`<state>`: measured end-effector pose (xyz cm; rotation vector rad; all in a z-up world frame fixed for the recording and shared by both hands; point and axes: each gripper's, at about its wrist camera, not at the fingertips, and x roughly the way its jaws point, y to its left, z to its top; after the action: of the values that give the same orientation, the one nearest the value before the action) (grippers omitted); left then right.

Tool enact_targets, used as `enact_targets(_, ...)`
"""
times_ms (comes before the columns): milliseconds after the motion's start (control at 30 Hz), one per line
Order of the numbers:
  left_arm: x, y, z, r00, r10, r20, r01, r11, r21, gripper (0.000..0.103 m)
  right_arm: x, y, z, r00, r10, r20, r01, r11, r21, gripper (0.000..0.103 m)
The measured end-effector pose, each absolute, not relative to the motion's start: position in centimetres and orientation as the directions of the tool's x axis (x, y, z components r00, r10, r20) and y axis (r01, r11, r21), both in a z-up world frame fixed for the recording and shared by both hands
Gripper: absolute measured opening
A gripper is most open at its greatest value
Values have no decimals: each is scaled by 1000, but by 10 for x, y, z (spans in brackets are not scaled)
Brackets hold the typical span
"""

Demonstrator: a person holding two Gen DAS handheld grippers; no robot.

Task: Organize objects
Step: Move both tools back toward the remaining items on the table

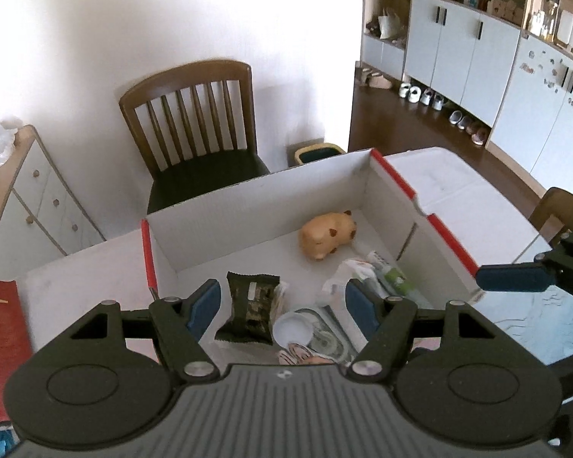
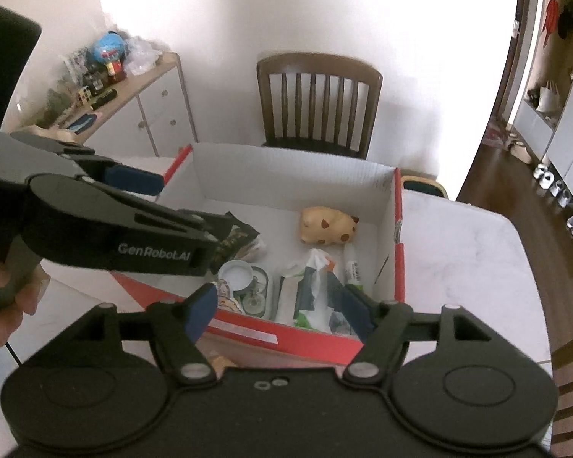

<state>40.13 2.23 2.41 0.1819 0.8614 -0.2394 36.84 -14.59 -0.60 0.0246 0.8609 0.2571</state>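
Note:
A red-and-white cardboard box (image 1: 393,175) (image 2: 398,229) stands on the white table. Inside lie a tan toy pig (image 1: 327,236) (image 2: 326,226), a dark snack packet (image 1: 250,307) (image 2: 237,237), a white round lid (image 1: 292,329) (image 2: 236,270), a white plastic bag (image 2: 311,286) and a green-and-white tube (image 1: 391,273) (image 2: 353,269). My left gripper (image 1: 282,307) is open over the box's near-left part, with the snack packet lying between its fingers, not clamped. My right gripper (image 2: 277,309) is open and empty above the box's near wall.
A brown wooden chair (image 1: 195,129) (image 2: 317,103) stands behind the table. A white drawer cabinet (image 1: 38,198) (image 2: 149,110) with clutter is at the left. A small bin (image 1: 319,152) sits on the floor beyond the box. A red bag (image 1: 0,324) lies at the table's left.

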Motion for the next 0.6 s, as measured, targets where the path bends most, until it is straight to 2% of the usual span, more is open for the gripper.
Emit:
enact_targets(133,383,20,36,641,-141,-754,279,959,58,73,354,-151,3,636,244,-732,-224,966,128,75)
enact_targets(167,379,20,38,644,-144,-751,278,959,54,78,350,-153,5,639,247,-728,-227,965,128,75)
enact_targets(233,369,19,43,654,-154,-741,276,960,44,81,341,-155,9,645,253,-721,-237,963,126,77)
enact_targets(367,350,15,50,662,-168,-731,284,958,37,81,322,-163,14,657,260,-707,-254,960,117,79)
enact_targets(600,316,11,60,687,-205,-697,297,955,12,82,291,-186,20,685,256,-682,-245,963,115,89)
